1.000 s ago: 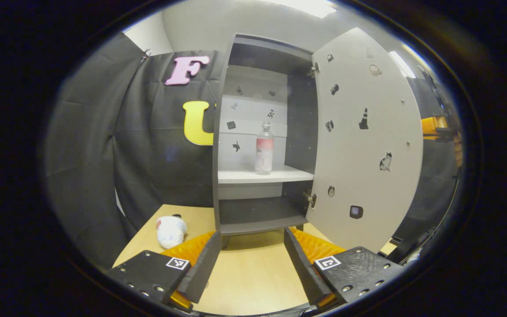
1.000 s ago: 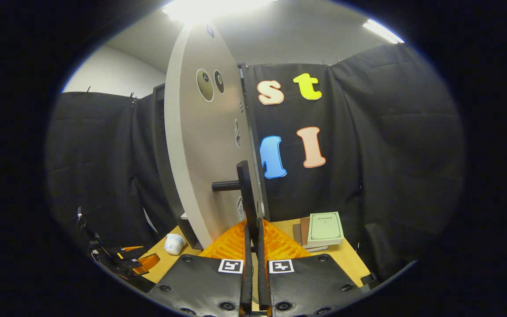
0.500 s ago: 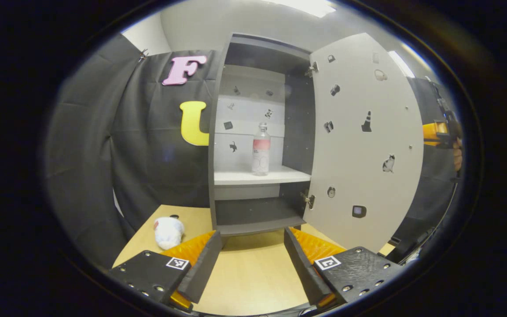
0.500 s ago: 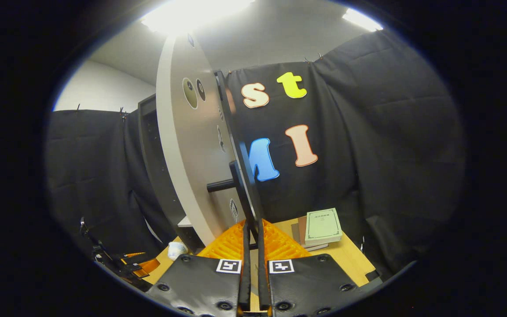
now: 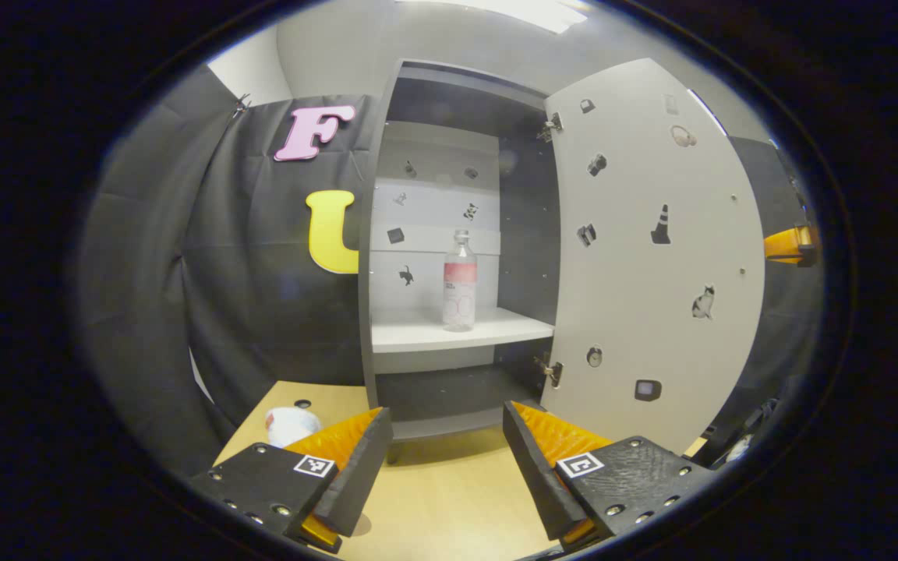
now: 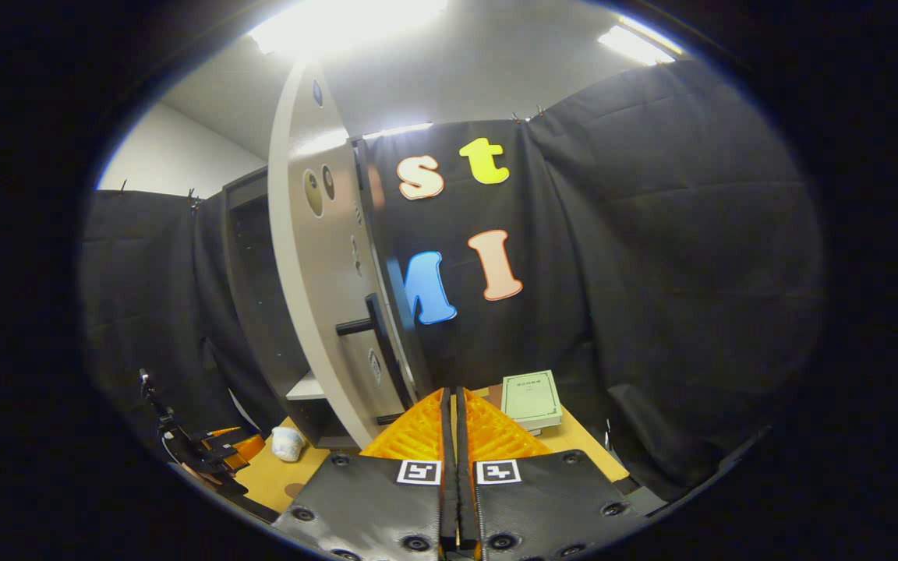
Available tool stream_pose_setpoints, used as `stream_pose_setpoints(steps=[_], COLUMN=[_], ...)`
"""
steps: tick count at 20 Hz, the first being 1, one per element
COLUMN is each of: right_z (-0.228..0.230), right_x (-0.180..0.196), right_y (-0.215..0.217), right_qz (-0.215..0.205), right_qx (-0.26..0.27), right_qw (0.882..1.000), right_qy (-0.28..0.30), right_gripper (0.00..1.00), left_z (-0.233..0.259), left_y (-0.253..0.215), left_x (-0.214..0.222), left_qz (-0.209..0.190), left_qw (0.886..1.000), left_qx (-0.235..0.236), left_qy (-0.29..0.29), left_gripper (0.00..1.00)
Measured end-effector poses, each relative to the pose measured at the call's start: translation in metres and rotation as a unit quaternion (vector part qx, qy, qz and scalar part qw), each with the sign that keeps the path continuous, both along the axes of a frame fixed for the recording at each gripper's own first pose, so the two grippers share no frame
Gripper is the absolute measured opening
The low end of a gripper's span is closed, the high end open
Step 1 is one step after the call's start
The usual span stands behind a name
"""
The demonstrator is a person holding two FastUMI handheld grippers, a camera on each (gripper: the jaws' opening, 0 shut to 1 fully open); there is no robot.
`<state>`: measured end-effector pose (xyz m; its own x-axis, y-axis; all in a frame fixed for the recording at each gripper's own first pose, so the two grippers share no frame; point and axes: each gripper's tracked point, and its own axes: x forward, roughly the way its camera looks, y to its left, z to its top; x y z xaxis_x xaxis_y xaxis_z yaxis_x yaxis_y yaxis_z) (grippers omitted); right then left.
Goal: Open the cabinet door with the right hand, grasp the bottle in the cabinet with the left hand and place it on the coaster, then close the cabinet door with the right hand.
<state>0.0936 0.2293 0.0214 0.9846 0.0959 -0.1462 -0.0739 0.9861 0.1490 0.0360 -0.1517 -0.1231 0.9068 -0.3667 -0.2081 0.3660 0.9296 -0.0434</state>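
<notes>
Cabinet door [image 5: 652, 249] stands open at 3 o'clock; bottle [image 5: 459, 280] upright, cap up, on the middle shelf [image 5: 449, 331]. Left gripper [image 5: 445, 460], jaws apart, faces it. Right gripper [image 6: 453, 425], jaws together, faces the door handle [image 6: 375, 335] at 11 o'clock.

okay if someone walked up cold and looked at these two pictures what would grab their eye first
Probably the tall cabinet door, swung wide open and dotted with small stickers, on the right of the left gripper view. Next, the lone clear bottle with a pink label, upright on the pale shelf inside. In the right gripper view, the door's dark handle juts out just above the shut right gripper.
</notes>
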Motion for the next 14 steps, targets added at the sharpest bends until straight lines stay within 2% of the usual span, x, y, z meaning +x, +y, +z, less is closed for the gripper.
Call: stream_pose_setpoints(steps=[3,4,5,7,9,14], right_z=[-0.003,-0.005,-0.008,-0.011,-0.007,0.007], right_x=[0.004,0.009,0.012,0.019,0.030,0.064], right_y=[-0.014,-0.019,-0.023,-0.034,-0.048,-0.075], right_qz=[-0.041,-0.049,-0.058,-0.072,-0.089,-0.130], right_qx=[-0.008,-0.010,-0.009,-0.018,-0.035,-0.018], right_qw=[0.999,0.999,0.998,0.997,0.995,0.991], right_qy=[0.002,0.007,0.011,0.015,0.011,-0.016], right_gripper=[0.02,0.00,0.03,0.03,0.02,0.03], left_z=[0.013,0.016,0.021,0.032,0.044,0.067], left_y=[-0.001,-0.002,-0.004,-0.008,-0.012,-0.030], left_x=[0.022,0.031,0.040,0.062,0.086,0.141], left_qz=[0.001,0.002,0.002,0.006,0.009,0.002], left_qw=[1.000,1.000,1.000,1.000,0.999,0.999], left_qx=[0.002,-0.001,-0.005,-0.010,-0.016,-0.044], left_qy=[-0.014,-0.016,-0.020,-0.026,-0.030,-0.033], left_gripper=[0.87,0.87,0.87,0.85,0.87,0.88])
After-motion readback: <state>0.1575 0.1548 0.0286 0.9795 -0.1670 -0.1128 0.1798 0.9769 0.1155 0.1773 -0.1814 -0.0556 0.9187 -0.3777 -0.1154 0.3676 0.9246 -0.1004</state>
